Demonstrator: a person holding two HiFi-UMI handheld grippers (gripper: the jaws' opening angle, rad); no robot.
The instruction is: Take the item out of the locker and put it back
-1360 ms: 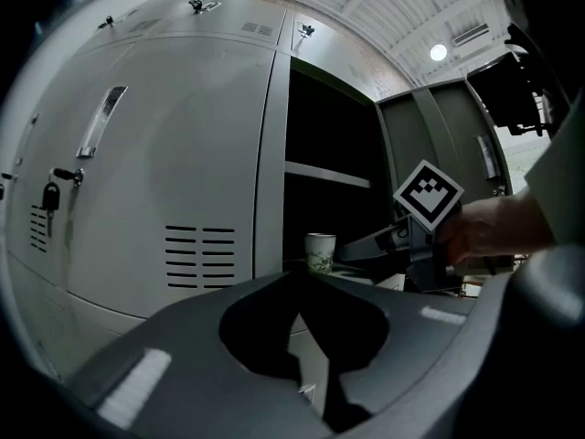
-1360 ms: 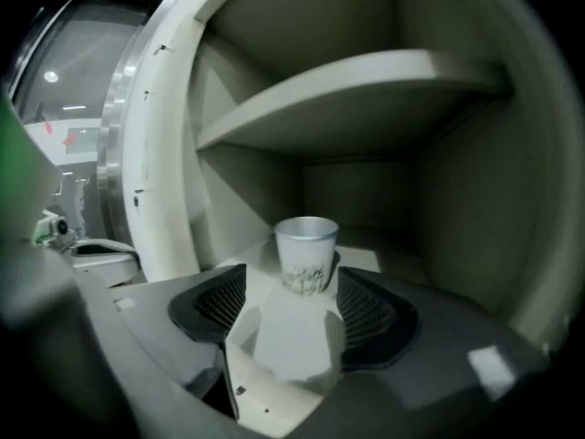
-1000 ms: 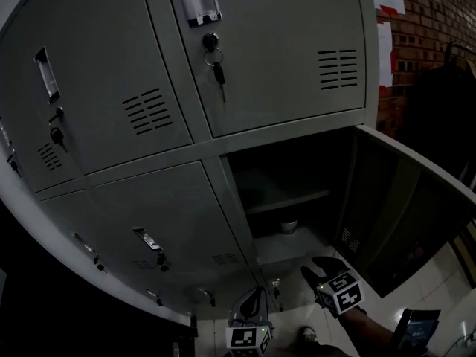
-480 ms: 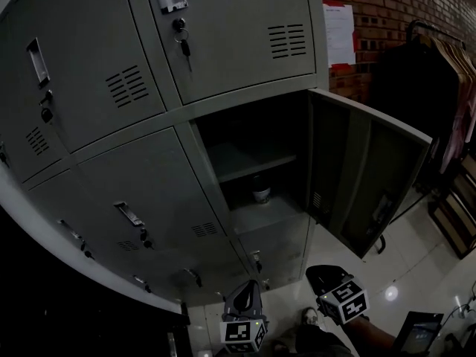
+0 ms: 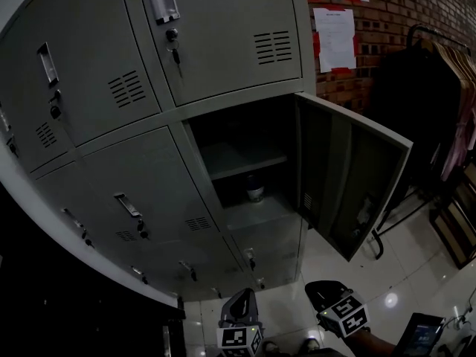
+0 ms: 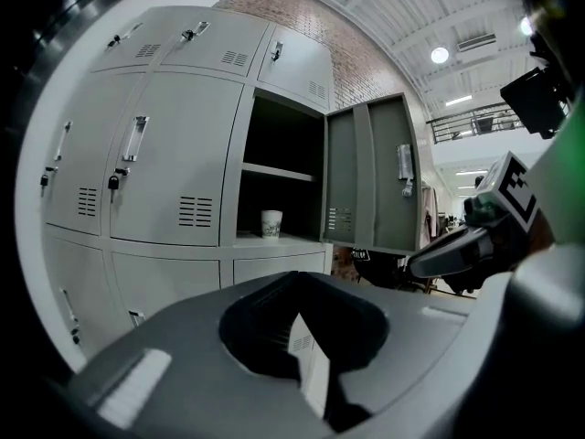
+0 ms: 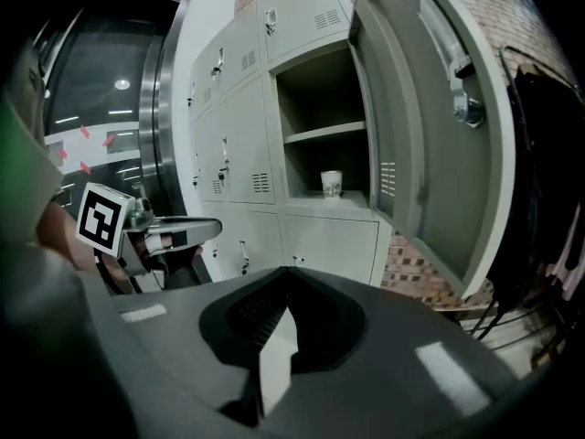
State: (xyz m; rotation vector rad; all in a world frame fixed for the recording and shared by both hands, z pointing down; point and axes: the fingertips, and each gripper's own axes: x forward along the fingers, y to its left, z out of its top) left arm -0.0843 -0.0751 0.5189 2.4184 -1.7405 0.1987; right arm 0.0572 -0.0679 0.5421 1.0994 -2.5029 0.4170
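A white paper cup (image 5: pixel 255 190) stands on the floor of the open locker compartment (image 5: pixel 238 136), under its shelf. It also shows in the left gripper view as the cup (image 6: pixel 271 223) and in the right gripper view as the cup (image 7: pixel 331 184). The locker door (image 5: pixel 349 188) hangs open to the right. My left gripper (image 5: pixel 243 300) and right gripper (image 5: pixel 322 291) sit low near the floor, well short of the locker. Both are shut with nothing between the jaws, as seen at the left gripper (image 6: pixel 309 380) and right gripper (image 7: pixel 272 359).
Closed locker doors surround the open one; a key (image 5: pixel 175 53) hangs in the door above. A clothes rack (image 5: pixel 446 88) with dark garments stands at the right by a brick wall (image 5: pixel 364 28). The floor is glossy white tile (image 5: pixel 387 274).
The view has pulled back and turned, so the locker sits farther off and the open door swings into full view. Both grippers have dropped lower. The right jaws have closed.
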